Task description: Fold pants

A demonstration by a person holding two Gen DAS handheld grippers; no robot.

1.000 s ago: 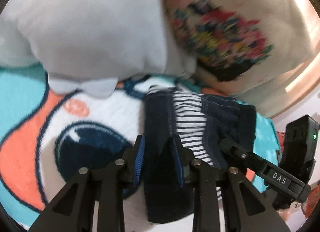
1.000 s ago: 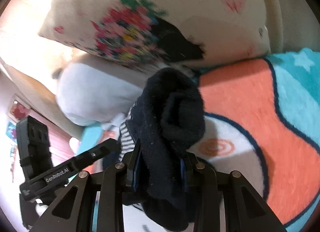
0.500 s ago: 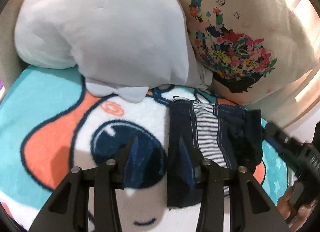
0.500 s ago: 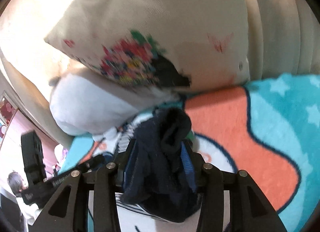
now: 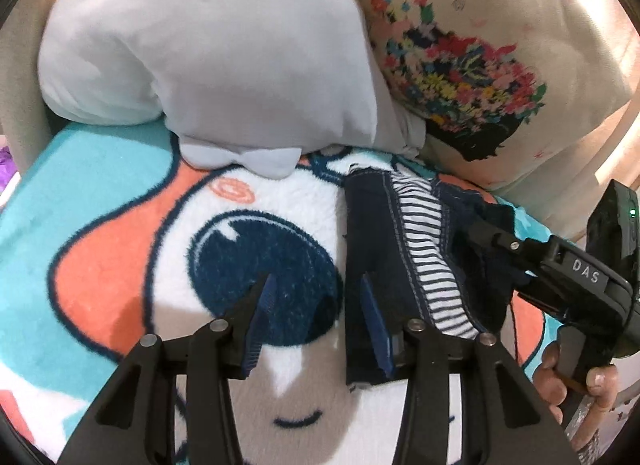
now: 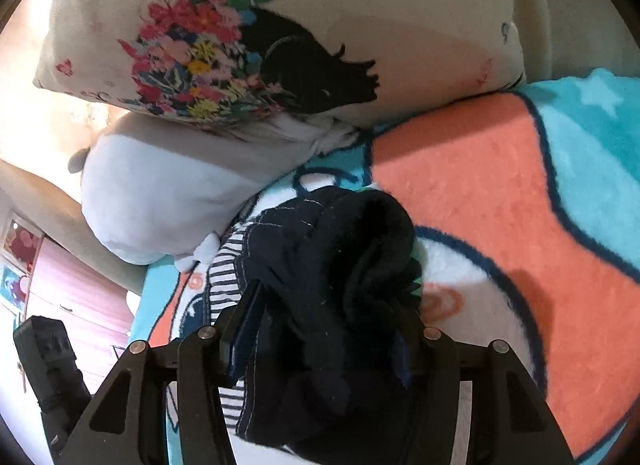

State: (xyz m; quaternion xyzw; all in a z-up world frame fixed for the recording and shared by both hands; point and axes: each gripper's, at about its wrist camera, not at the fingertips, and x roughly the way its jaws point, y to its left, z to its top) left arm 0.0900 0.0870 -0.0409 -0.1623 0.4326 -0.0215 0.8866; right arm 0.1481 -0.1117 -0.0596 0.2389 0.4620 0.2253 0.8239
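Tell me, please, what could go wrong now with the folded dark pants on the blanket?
1. The right gripper is opening, but the bunched pants lie between its fingers; pulling away might drag the fold open.
2. The left gripper is opening, and one finger lies at the pants' edge, so it may snag.
3. The grey cushion lies close and could be knocked.

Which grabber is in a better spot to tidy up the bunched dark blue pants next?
Probably the right. The right gripper, jaws opening, has the bunched dark navy pants between its fingers. The left gripper, jaws also opening, has only the fuzzy cartoon blanket between its fingers, beside the pants' edge.
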